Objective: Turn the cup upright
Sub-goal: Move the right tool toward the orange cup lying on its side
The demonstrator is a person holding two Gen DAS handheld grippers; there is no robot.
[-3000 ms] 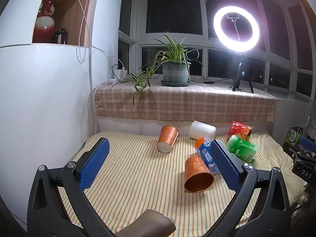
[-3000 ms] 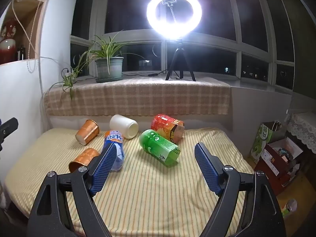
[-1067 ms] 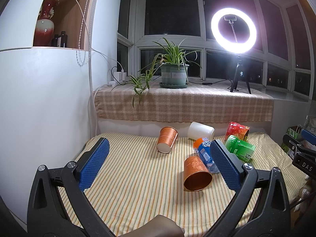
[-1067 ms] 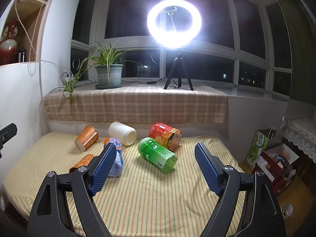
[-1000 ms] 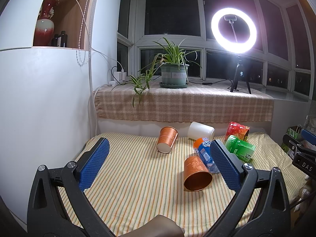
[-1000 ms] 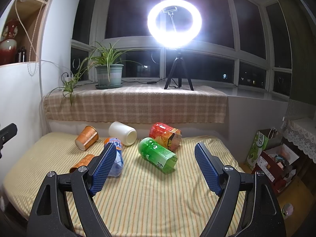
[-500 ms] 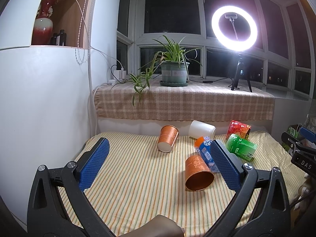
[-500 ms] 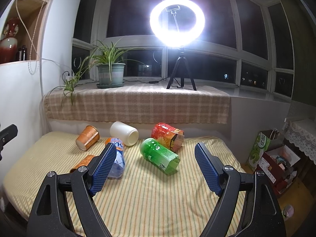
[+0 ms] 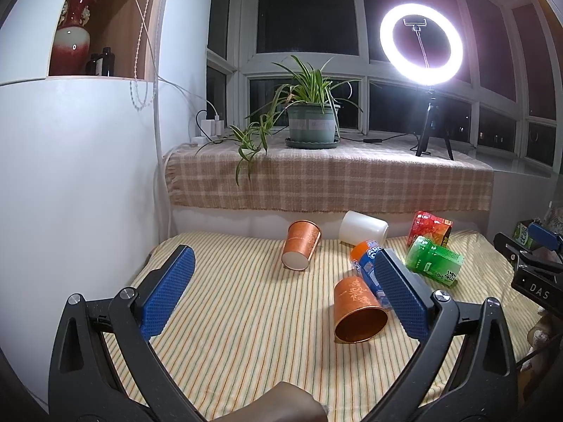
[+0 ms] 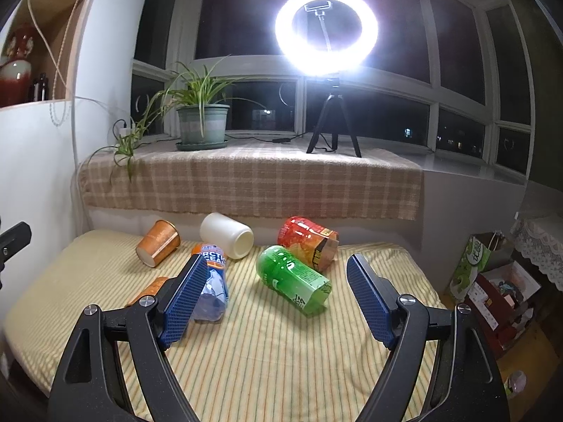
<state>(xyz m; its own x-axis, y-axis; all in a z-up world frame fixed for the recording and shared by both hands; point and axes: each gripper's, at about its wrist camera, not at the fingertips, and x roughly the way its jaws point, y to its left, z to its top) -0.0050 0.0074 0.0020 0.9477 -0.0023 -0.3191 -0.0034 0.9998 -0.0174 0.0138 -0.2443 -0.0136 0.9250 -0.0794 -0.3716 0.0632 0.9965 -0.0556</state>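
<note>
Several cups lie on their sides on the striped yellow table cloth. A copper cup lies near my left gripper's right finger, its mouth toward me. A second copper cup lies farther back, and also shows in the right wrist view. A white cup lies behind. My left gripper is open and empty above the cloth. My right gripper is open and empty, with a green cup lying between its fingers farther off.
A blue and orange bottle and a red snack cup lie among the cups. A checked cloth ledge behind holds a potted plant and a ring light. A white cabinet stands left; bags and boxes stand right.
Both grippers have stayed open and nearly still. The views have shifted only slightly; the cups have not moved.
</note>
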